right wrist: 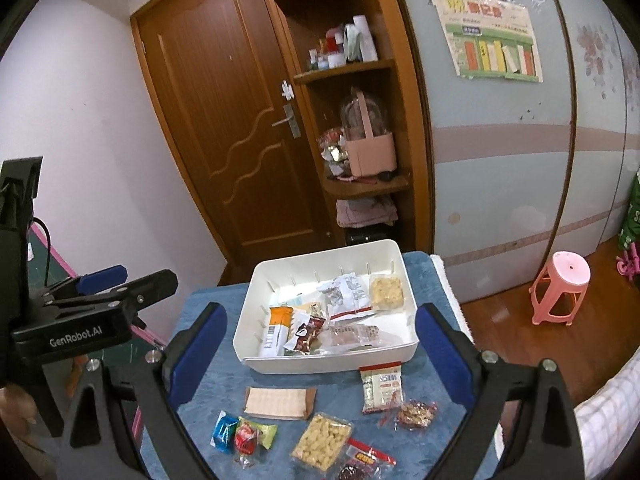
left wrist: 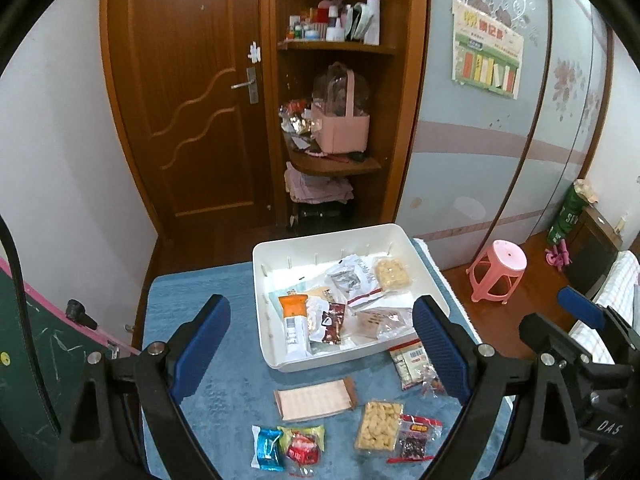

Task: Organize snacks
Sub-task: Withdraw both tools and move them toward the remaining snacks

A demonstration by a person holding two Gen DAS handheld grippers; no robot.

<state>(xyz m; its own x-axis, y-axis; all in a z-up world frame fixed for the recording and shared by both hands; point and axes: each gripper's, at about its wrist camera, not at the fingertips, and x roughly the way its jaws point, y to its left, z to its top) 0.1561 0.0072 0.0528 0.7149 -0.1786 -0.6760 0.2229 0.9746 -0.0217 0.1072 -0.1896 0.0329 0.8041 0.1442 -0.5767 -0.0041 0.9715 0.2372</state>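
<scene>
Loose snacks (left wrist: 378,428) lie along the table's (left wrist: 224,380) near edge, short of the part-filled white bin (left wrist: 428,264). Both grippers, left (left wrist: 320,348) and right (right wrist: 320,352), hover wide open and empty; next, I judge, comes lowering onto a packet.

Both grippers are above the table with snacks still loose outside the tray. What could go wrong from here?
The small candies lie touching one another, so a wide-open right gripper might pinch several or nudge neighbours. The dark snack bag overlaps the puffed-snack pack; lifting one could drag the other. The white tray is already piled on its near side, so added packs may slide out. The left gripper is open too.
</scene>
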